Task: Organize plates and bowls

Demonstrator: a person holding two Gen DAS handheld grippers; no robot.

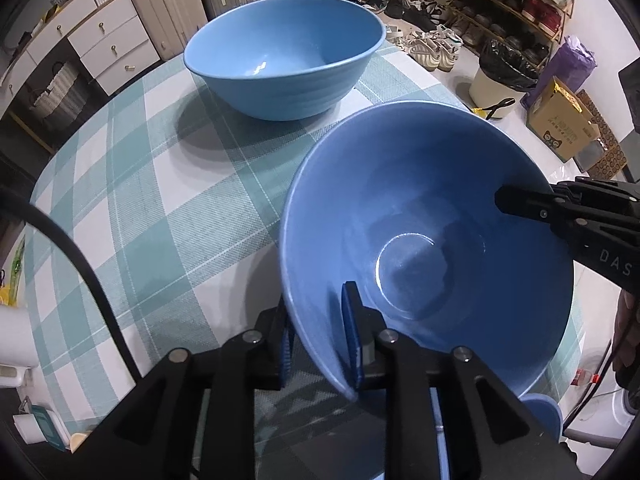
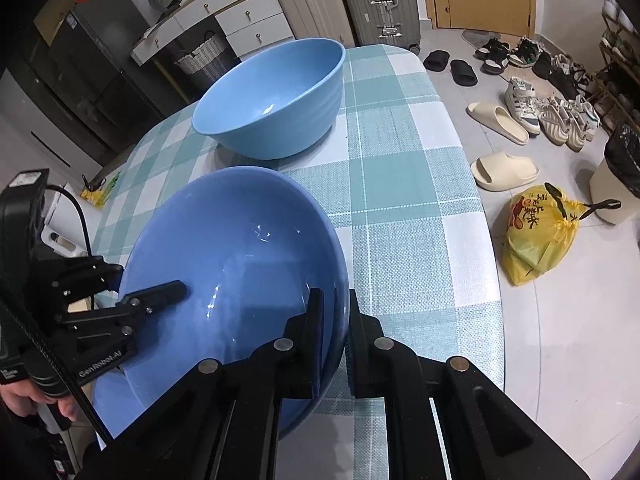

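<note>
Loosening the left gripper (image 1: 320, 344), whose pads straddle the tilted near bowl's (image 1: 420, 248) rim with a gap, risks the bowl pivoting from the right gripper (image 2: 334, 336), clamped on the opposite rim, onto the table (image 2: 400, 208).

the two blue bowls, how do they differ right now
The far bowl sits flat and upright on the checked tablecloth, untouched; the near bowl is tilted, its rim straddled by the left gripper and pinched by the right gripper. The far bowl is lighter sky blue, the near bowl a deeper blue. Both are empty, round and glossy.
</note>
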